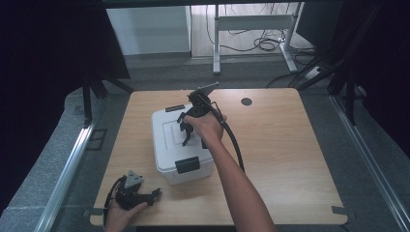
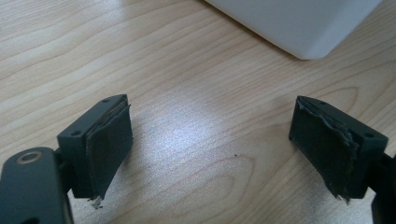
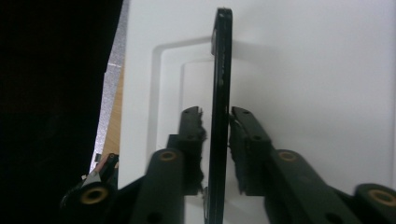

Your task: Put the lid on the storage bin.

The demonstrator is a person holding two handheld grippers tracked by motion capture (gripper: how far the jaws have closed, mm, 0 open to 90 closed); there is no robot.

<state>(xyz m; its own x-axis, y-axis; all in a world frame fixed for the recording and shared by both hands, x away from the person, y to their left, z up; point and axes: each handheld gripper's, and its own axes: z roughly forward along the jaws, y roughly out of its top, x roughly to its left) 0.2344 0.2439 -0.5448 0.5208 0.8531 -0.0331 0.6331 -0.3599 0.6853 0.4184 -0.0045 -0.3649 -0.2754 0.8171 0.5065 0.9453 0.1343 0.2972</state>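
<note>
A white lidded box [image 1: 167, 145] stands on the wooden table [image 1: 290, 159], left of the middle. My right gripper [image 1: 186, 137] reaches down onto its lid. In the right gripper view the lid's thin black handle [image 3: 220, 70] stands upright on edge between the jaws of the right gripper [image 3: 217, 116]. The pads sit close on both sides, with a thin gap at the left one. My left gripper [image 1: 154, 195] lies on the table near the front left corner. Its jaws are wide apart over bare wood [image 2: 210, 144], with a corner of the box [image 2: 303, 28] beyond them.
Black latches sit at the box's front [image 1: 187, 165] and back [image 1: 175, 108]. A dark round grommet [image 1: 246, 101] is set in the table's far edge. The right gripper's cable [image 1: 237, 145] trails over the wood beside the forearm. Beyond the table stand a desk frame and floor cables.
</note>
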